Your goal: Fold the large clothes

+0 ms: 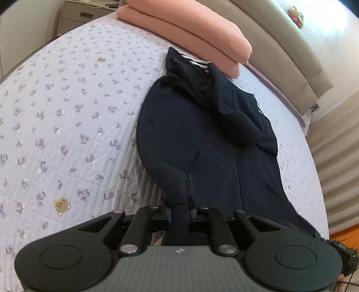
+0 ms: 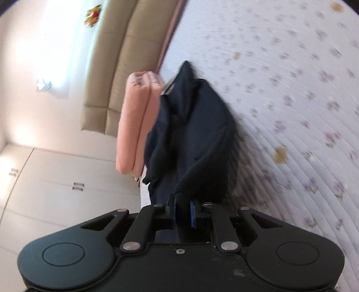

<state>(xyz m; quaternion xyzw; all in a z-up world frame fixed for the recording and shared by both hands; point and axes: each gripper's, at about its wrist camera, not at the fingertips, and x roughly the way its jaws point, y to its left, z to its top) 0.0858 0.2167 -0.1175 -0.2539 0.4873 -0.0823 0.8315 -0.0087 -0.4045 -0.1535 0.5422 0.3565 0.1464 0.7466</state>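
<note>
A dark navy hooded jacket [image 1: 202, 134] lies lengthwise on the floral quilted bed [image 1: 67, 112], with its hood and a sleeve folded over near white stripes at the far end. My left gripper [image 1: 187, 202] is shut on the jacket's near hem, which bunches between the jaws. My right gripper [image 2: 182, 202] is shut on another part of the near hem of the jacket [image 2: 190, 134] and lifts it off the bed [image 2: 303, 101]. That view is tilted and blurred.
A folded pink blanket [image 1: 190, 33] lies at the head of the bed, touching the jacket's far end; it also shows in the right wrist view [image 2: 136, 116]. A beige padded headboard [image 1: 291, 56] stands behind it. A nightstand [image 1: 78, 18] is at the far left, white wardrobes [image 2: 56, 179] beyond.
</note>
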